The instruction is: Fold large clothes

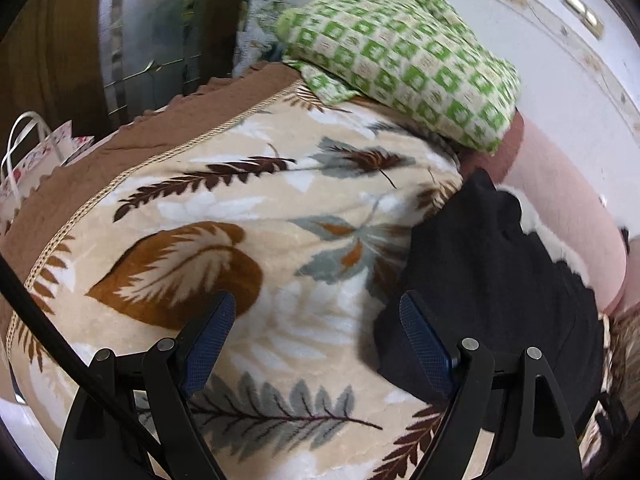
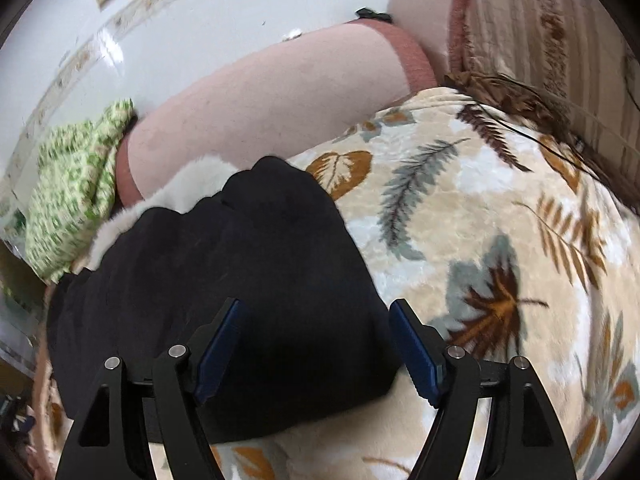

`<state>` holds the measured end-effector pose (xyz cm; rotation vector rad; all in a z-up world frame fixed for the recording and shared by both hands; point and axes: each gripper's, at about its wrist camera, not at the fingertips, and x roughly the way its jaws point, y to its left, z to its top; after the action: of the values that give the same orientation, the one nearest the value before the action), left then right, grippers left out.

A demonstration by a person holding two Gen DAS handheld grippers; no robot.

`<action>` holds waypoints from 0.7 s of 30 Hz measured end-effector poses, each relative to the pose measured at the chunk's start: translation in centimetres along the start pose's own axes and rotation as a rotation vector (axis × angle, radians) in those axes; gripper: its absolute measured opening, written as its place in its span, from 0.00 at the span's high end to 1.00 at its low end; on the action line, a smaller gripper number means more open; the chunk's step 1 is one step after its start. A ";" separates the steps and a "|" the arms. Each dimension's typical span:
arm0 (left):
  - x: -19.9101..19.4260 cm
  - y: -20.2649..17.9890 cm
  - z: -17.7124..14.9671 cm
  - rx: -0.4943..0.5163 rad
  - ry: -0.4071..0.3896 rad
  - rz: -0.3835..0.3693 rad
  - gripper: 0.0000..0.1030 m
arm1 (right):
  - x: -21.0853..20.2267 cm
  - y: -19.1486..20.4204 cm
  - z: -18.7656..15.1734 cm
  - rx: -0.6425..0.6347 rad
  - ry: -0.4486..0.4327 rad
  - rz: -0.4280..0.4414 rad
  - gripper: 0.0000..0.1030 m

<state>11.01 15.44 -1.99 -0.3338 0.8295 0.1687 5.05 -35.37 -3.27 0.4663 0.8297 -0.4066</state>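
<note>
A black garment (image 1: 492,280) with a white fluffy edge (image 2: 192,184) lies bunched in a compact heap on a leaf-patterned blanket (image 1: 240,208). My left gripper (image 1: 316,304) hangs open over the blanket. The garment's left edge lies just beyond its right finger, and nothing is between the pads. In the right wrist view the black garment (image 2: 220,264) fills the lower middle. My right gripper (image 2: 316,308) stands open above its right part. The pads do not press on the cloth.
A green checked cloth (image 1: 400,52) lies heaped at the blanket's far end, beside a pink bolster (image 2: 260,100) along a white wall. A paper bag (image 1: 36,152) stands off the blanket's left edge. A striped cushion (image 2: 540,28) sits at the far right.
</note>
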 end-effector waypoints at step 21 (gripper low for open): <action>1.7 -10.2 2.1 0.105 -0.015 -0.244 0.19 | 0.5 12.5 2.7 -0.109 -0.008 0.328 0.40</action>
<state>16.46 6.65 0.34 -0.3313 0.7732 -0.0994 13.43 -26.57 0.85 0.4885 0.7473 -0.0597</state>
